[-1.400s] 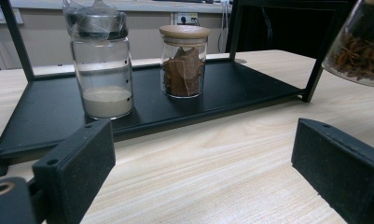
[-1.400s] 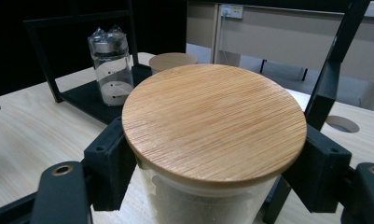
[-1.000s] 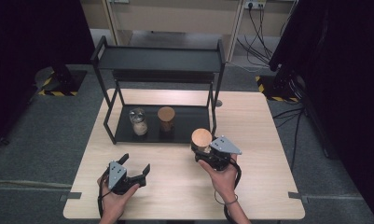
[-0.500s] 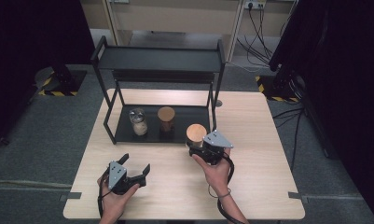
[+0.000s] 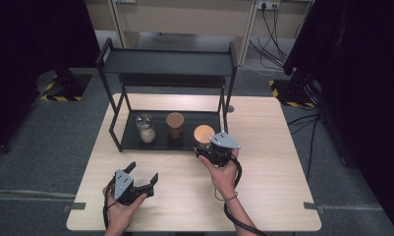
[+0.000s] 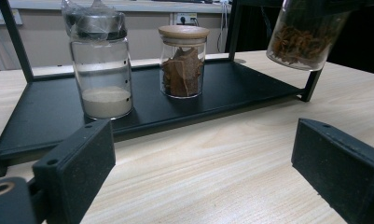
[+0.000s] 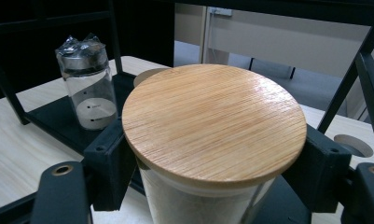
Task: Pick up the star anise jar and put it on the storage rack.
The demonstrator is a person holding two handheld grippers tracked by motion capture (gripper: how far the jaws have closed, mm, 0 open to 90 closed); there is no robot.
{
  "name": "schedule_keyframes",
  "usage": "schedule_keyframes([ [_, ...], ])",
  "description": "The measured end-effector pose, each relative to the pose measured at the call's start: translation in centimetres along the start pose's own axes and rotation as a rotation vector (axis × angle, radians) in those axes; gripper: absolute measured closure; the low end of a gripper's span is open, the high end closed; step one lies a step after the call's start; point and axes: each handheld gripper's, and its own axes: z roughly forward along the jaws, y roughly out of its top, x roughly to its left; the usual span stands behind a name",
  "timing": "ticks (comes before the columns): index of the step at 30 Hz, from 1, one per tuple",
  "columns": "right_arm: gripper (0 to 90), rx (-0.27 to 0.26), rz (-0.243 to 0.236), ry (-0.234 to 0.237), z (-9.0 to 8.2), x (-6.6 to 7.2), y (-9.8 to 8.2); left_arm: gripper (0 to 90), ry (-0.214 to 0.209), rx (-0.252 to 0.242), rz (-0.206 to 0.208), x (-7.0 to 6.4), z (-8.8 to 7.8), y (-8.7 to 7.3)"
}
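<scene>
Since the earlier frames, the right hand has carried its jar leftward across the table, from beside the rack's right front post to the front right corner of the rack's lower tray, while the left hand has kept its place near the table's front edge. That held jar (image 5: 203, 134), a clear glass one with a round bamboo lid, is clamped just under the lid between the two black jaws of the right gripper (image 5: 208, 150); the right gripper view shows both pads pressed against the glass on either side, and the left gripper view shows its bottom raised off the surface, tilted, with dried reddish-brown pieces inside. It hangs over the front right part of the tray, near the right front post. On the tray (image 5: 184, 120) stand two more jars, side by side and apart from each other: a wooden-lidded jar (image 5: 175, 124) holding brown chunks at the middle, and to its left a plastic-wrapped jar (image 5: 146, 127) with a layer of pale powder at the bottom. The black metal rack (image 5: 167, 61) carries an upper shelf above them and stands on the far half of the light wooden table (image 5: 268, 162). Well apart from all this, the left gripper (image 5: 141, 176) rests low at the near left, its jaws spread wide with nothing between them, pointing toward the tray.
</scene>
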Motion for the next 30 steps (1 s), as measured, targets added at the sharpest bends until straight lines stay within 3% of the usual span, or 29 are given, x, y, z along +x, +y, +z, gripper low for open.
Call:
schedule_keyframes([
  [30, 25.8, 0.019, -0.002, -0.058, 3.0, -0.6, 0.6, 5.4, -0.001, 0.000, 0.007, 0.0, 0.0, 0.0],
])
